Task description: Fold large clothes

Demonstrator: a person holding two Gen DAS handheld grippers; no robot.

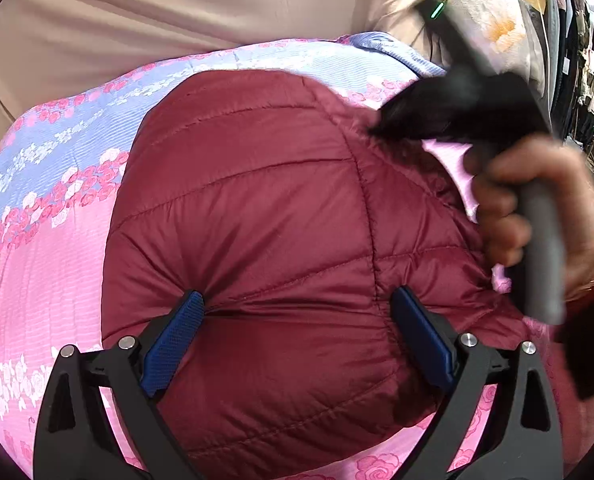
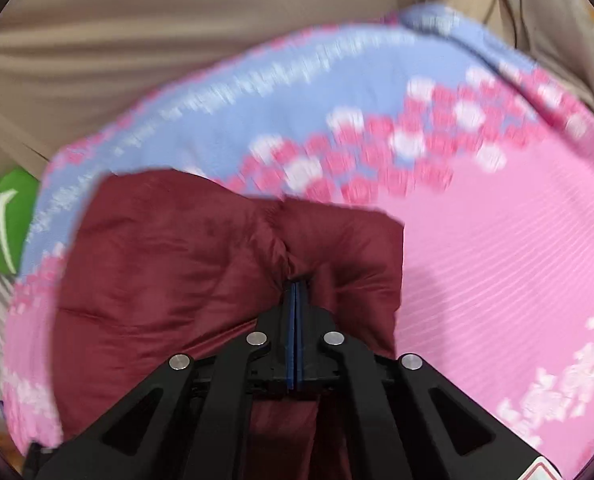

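Note:
A maroon quilted puffer jacket [image 1: 257, 216] lies on a pink and blue floral bedspread [image 1: 41, 248]. My left gripper [image 1: 297, 312] is open, its blue pads [image 1: 173, 340] pressed on the jacket with the fabric bulging between them. My right gripper [image 2: 296, 292] is shut on a fold of the jacket [image 2: 169, 264] and holds it up over the bedspread [image 2: 497, 264]. In the left wrist view the right gripper [image 1: 397, 120] appears at the jacket's right edge, blurred, held by a hand [image 1: 537, 200].
A beige sheet or curtain [image 1: 177, 0] rises behind the bed. A green object [image 2: 5, 224] sits at the bed's left edge. Hanging clothes and shelves [image 1: 585, 72] stand at the far right.

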